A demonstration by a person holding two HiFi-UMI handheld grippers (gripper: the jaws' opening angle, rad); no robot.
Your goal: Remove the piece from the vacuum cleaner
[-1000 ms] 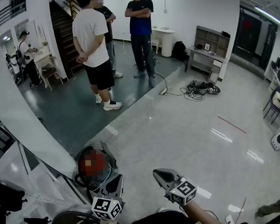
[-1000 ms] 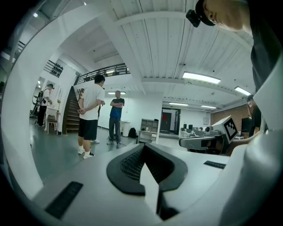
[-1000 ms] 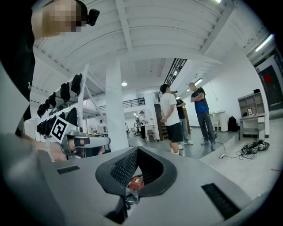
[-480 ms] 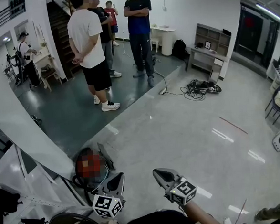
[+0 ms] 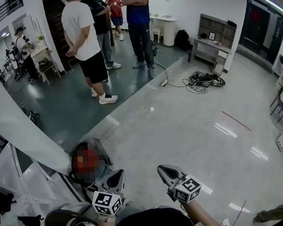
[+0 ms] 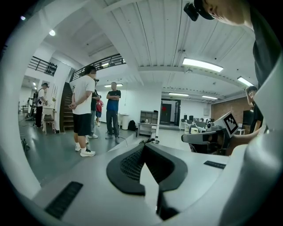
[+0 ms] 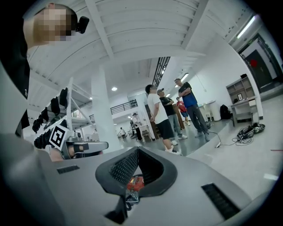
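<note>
1. The left gripper (image 5: 118, 175) sits at the lower middle of the head view. Its jaws are pressed together and nothing is between them; the left gripper view (image 6: 143, 146) shows the dark pads meeting at their tips.
2. The right gripper (image 5: 163, 169) sits just to its right, apart from it. Its pads also meet at the tips in the right gripper view (image 7: 138, 149), and they pinch nothing.
3. The vacuum cleaner (image 5: 98, 172) stands on the floor at the lower left of the head view. It is above and left of the left gripper's tips and at the foot of a white pillar (image 5: 15, 109). It has a red body and a dark hose. I cannot tell which piece is meant.
4. In the right gripper view, the red body and a dark cable (image 7: 134, 183) show through the gap below the closed tips, clear of the pads.
5. Neither gripper touches the vacuum cleaner.
6. The glossy pale floor (image 5: 181, 131) fills the middle of the head view.
7. At the upper left stand a person in a white shirt (image 5: 80, 32) and a person in a blue shirt (image 5: 138, 13).
8. A cable bundle (image 5: 204, 79) lies at the upper right.
</note>
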